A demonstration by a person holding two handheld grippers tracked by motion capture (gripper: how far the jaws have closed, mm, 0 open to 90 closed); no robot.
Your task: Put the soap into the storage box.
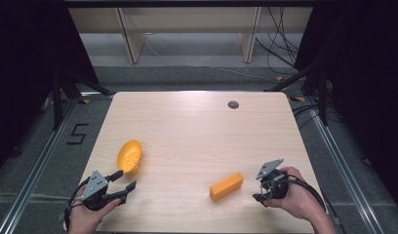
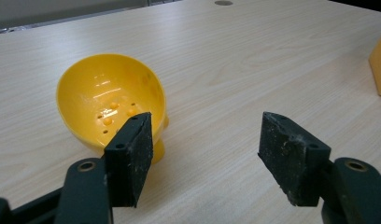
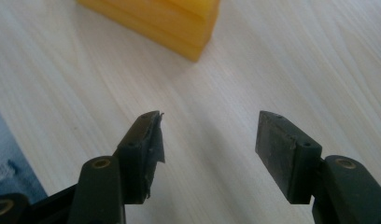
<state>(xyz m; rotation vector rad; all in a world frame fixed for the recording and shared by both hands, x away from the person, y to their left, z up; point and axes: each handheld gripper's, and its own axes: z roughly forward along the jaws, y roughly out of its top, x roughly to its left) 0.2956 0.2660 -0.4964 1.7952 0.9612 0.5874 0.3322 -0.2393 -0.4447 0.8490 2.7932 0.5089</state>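
Left gripper (image 1: 126, 180) held low and level over the tabletop (image 1: 197, 126), jaws apart and empty; yellow strainer bowl (image 1: 129, 156) just ahead. Right gripper (image 1: 260, 187) angled down, jaws apart and empty; orange block (image 1: 226, 186) near, just beyond its tips. Grey floor surrounds.

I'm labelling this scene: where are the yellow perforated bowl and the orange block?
yellow perforated bowl (image 2: 104, 105): left gripper view, on its inner wall near the holes.
orange block (image 1: 227, 185): high view, on the middle of its top face.
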